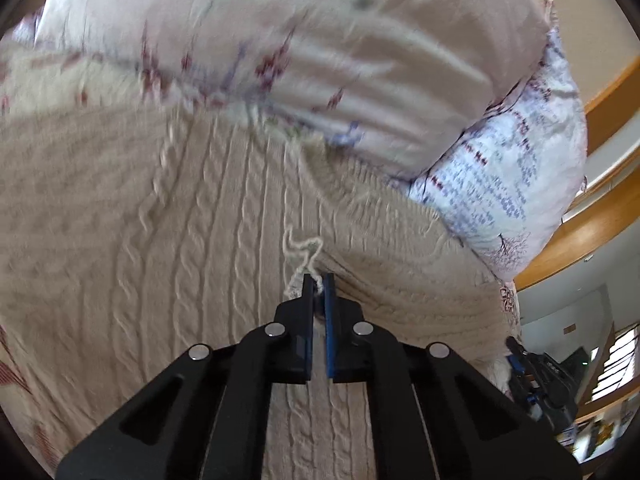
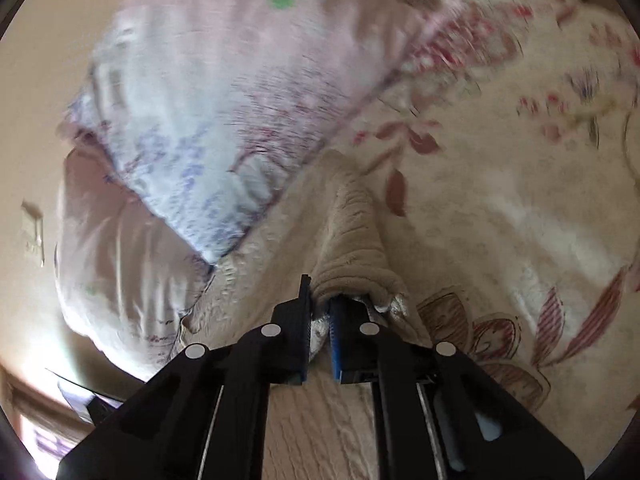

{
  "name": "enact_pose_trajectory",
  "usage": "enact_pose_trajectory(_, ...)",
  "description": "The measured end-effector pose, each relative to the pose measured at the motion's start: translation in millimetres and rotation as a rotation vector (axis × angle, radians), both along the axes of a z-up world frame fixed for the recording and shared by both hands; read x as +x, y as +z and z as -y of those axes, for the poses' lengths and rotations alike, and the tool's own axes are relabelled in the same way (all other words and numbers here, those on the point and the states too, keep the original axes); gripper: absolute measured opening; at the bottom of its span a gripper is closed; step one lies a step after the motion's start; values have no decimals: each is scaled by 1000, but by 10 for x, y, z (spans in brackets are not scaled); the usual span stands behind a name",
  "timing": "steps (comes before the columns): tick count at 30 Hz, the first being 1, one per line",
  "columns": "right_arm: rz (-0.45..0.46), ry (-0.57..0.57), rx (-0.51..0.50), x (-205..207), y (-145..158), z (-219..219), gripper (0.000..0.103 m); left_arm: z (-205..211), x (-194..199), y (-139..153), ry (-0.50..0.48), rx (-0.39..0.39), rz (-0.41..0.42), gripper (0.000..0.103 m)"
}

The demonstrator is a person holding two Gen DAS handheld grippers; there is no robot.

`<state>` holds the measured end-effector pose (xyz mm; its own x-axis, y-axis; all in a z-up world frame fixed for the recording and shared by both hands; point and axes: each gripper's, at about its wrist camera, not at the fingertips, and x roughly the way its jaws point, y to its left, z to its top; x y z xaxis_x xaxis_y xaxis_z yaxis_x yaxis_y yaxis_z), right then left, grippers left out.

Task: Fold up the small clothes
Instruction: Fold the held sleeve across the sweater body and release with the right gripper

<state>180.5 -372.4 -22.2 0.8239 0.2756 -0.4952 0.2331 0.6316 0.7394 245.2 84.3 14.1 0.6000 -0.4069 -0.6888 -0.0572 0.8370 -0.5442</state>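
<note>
A beige cable-knit sweater lies spread over the bed and fills most of the left wrist view. My left gripper is shut on the sweater's edge, where a loose cream yarn strand curls up just past the tips. In the right wrist view my right gripper is shut on a bunched ribbed fold of the same sweater, which rises in a ridge ahead of the black fingers. The other gripper shows at the right edge of the left wrist view.
Floral pillows lie against the sweater's far edge. A cream bedspread with pink flowers stretches to the right. A wooden headboard or rail curves along the right, with a window behind it.
</note>
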Motion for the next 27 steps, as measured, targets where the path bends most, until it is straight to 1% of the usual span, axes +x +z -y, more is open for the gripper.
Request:
enact_pose_trajectory(1,12,4,-23,-34,35,-27,8,-22,-8,28,2,21,18,4)
enact_pose_trajectory(3,-8,15,-45,-18,28,-71,8,-44,-19,30,9,64,28,4)
enact_pose_trajectory(4,-41,19,-65,0,-16,-96,8,-43,-21,-2,5,96,12,4)
enact_pose_trajectory(6,-83,19,-98,21,-90,-113,8,-22,-3,-97,-8,118,-43,4)
enact_pose_trajectory(7,-102,21,-118,26,-119,-127,9,-14,-21,-111,-13,128,-44,5)
enact_pose_trajectory(8,-107,21,-132,13,-127,-141,9,-6,-27,-99,-17,141,-43,10)
enact_pose_trajectory(9,-111,15,-145,-15,-111,-149,12,-12,-42,-80,-20,143,-52,13)
enact_pose_trajectory(10,-116,9,-158,-45,-82,-159,20,-35,-68,-70,-16,130,-57,16)
enact_pose_trajectory(11,-120,-3,-179,-90,-29,-169,25,-75,-100,-46,-14,115,-60,27)
enact_pose_trajectory(12,-111,-17,-200,-144,26,-176,34,-112,-134,-25,-17,102,-58,33)
enact_pose_trajectory(13,-92,-34,-237,-211,96,-189,42,-193,-216,20,-13,80,-42,43)
enact_pose_trajectory(14,-76,-48,-278,-250,160,-218,45,-271,-287,54,-5,67,-29,48)
enact_pose_trajectory(16,-24,-50,-370,-320,295,-315,52,-487,-466,126,22,32,-3,51)
enact_pose_trajectory(17,-8,-36,-397,-307,329,-363,54,-614,-549,158,42,20,2,52)
enact_pose_trajectory(18,12,0,-421,-278,360,-424,57,-741,-636,182,65,14,8,52)
enact_pose_trajectory(19,27,54,-435,-222,375,-508,58,-909,-743,208,105,13,15,52)
enact_pose_trajectory(21,24,119,-438,-101,363,-637,58,-1212,-915,231,184,15,16,52)
enact_pose_trajectory(22,13,148,-441,-40,344,-700,58,-1407,-1011,223,243,12,9,52)
enact_pose_trajectory(24,-8,194,-412,69,279,-798,58,-1701,-1154,175,334,-3,-12,50)
enact_pose_trajectory(25,-10,213,-390,80,243,-817,58,-1867,-1229,137,383,-22,-26,50)
enact_pose_trajectory(27,-14,237,-381,71,211,-881,58,-2131,-1325,54,466,-57,-56,49)
